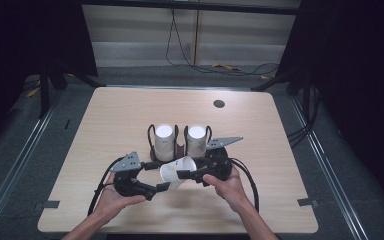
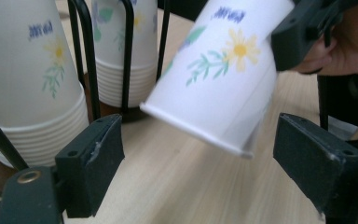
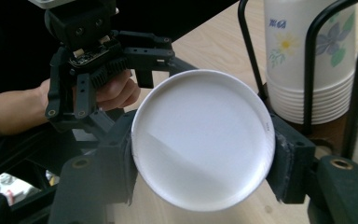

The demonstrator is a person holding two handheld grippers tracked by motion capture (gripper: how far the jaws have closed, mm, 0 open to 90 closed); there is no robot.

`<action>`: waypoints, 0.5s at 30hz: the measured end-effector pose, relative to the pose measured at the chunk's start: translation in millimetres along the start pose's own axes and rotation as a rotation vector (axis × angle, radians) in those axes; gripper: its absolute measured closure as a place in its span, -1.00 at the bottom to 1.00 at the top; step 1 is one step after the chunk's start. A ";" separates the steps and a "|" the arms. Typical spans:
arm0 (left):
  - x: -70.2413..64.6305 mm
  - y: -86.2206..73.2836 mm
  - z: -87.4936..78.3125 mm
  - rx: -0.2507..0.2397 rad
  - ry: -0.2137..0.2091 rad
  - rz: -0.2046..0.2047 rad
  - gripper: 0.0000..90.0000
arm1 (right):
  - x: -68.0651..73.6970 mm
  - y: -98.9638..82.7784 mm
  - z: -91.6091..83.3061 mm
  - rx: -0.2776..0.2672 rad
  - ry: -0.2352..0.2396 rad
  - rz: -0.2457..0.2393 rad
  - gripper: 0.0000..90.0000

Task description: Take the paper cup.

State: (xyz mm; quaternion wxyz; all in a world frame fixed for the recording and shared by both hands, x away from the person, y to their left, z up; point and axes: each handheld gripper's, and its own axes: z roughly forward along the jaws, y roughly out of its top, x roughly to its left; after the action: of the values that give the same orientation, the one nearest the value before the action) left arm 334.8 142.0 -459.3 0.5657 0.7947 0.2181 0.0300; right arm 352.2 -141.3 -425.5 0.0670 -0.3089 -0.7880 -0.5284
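A white paper cup [image 1: 176,170] with a flower print lies tilted just above the table, in front of a black wire holder [image 1: 179,145]. My right gripper [image 1: 183,174] is shut on it; in the right gripper view its jaws press both sides of the cup [image 3: 200,112] near its round white bottom. My left gripper [image 1: 163,186] is open, and in the left gripper view the cup's rim end [image 2: 223,88] hangs between its jaws without touching either pad. The holder carries two stacks of the same upside-down cups, a left stack [image 1: 164,141] and a right stack [image 1: 196,140].
The wooden table [image 1: 260,150] has a dark round grommet [image 1: 219,104] near its far edge. Cables [image 1: 220,65] run over the floor behind it. Both of the person's hands are at the near edge, close to the holder.
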 end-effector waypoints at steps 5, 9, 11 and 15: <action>-3.4 -3.4 0.7 -0.003 -0.015 0.010 -0.64 | -0.5 -5.3 2.1 0.001 0.020 0.018 -0.18; -2.4 -4.8 1.4 -0.004 -0.013 0.002 -0.63 | -1.2 -6.0 2.4 -0.011 0.044 0.031 -0.18; -1.7 -5.4 1.9 -0.014 -0.018 -0.010 -0.63 | -1.3 -6.2 3.3 -0.008 0.052 0.031 -0.18; -2.6 -8.2 2.6 -0.025 -0.030 0.005 -0.51 | -1.4 -6.6 5.5 -0.009 0.065 0.029 -0.18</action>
State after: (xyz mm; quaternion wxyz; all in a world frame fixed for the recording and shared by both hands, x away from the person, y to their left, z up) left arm 330.7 140.9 -467.3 0.5787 0.7884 0.2074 0.0222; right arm 350.8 -138.8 -433.8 0.0990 -0.3033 -0.7784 -0.5406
